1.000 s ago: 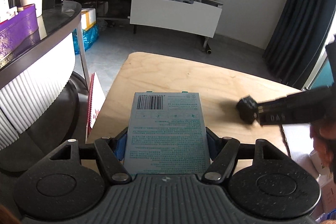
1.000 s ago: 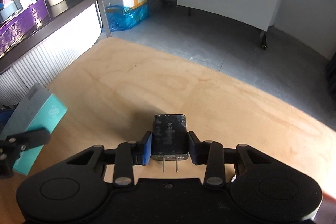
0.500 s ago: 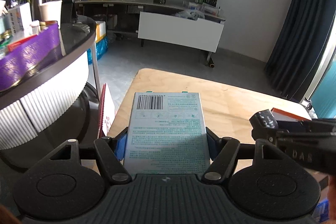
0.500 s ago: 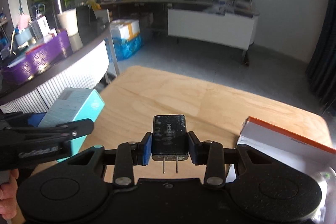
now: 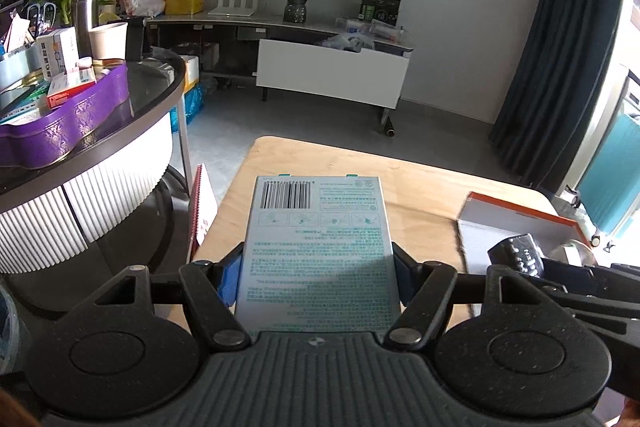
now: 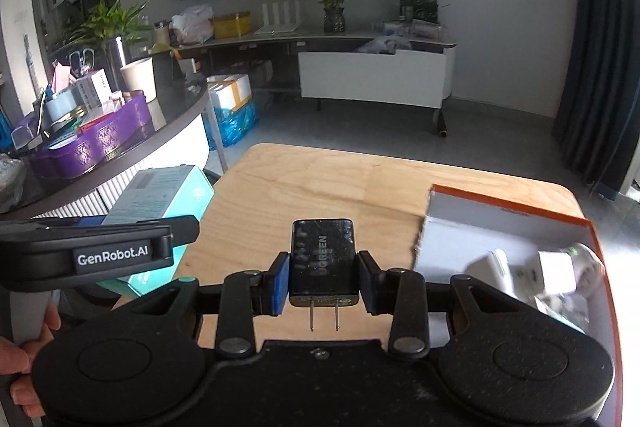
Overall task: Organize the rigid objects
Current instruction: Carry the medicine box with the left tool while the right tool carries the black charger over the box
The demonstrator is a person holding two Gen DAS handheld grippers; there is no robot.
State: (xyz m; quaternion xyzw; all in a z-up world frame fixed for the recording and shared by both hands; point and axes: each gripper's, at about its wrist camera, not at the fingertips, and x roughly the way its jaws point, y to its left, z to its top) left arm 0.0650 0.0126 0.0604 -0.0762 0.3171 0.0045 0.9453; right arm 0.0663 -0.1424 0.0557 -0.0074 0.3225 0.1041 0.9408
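Holding a flat teal box [image 5: 318, 251] between its blue pads, the left gripper [image 5: 318, 269] is closed on the box's two long edges, barcode side up, above the near left part of the wooden table [image 5: 420, 187]. The right gripper [image 6: 323, 277] is clamped on a black charger [image 6: 322, 261] (its two prongs point back toward the camera), also raised over the table. To the right sits an open white box with an orange rim [image 6: 508, 205], holding a few white plugs [image 6: 556, 271]. Seen from the right wrist, the left gripper [image 6: 120, 251] with its teal box [image 6: 160, 193] hangs just beside the table's left edge.
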